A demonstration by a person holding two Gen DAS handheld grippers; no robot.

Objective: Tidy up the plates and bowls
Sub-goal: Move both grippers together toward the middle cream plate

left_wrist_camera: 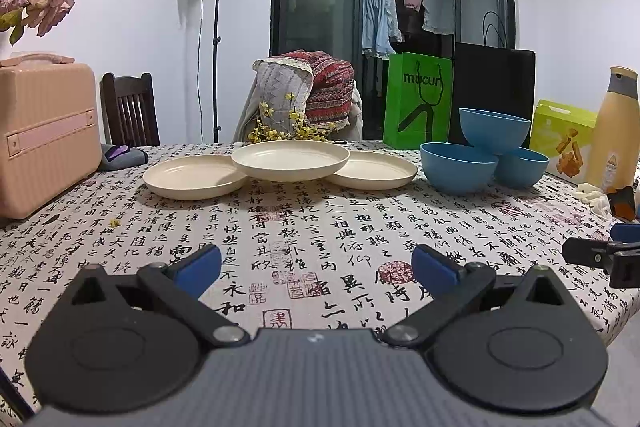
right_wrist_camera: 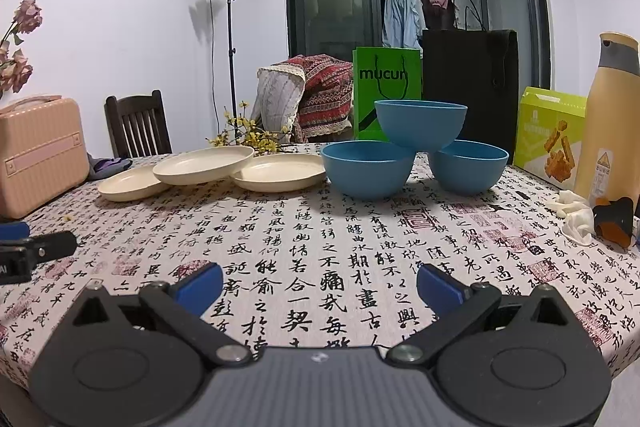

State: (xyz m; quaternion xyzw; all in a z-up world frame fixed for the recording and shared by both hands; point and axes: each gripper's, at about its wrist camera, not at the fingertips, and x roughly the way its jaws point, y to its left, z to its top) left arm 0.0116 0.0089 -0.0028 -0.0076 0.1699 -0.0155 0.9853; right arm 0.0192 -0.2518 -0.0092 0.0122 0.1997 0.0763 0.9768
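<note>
Our left tongs [left_wrist_camera: 316, 269] and right tongs [right_wrist_camera: 320, 285] hover wide open, empty, low over the desk [left_wrist_camera: 320, 227]. Further back, three plates [left_wrist_camera: 291, 159] overlap, the middle one propped up; three bowls [right_wrist_camera: 416, 155] pyramid alongside. Probably unstack top pieces first.
</note>
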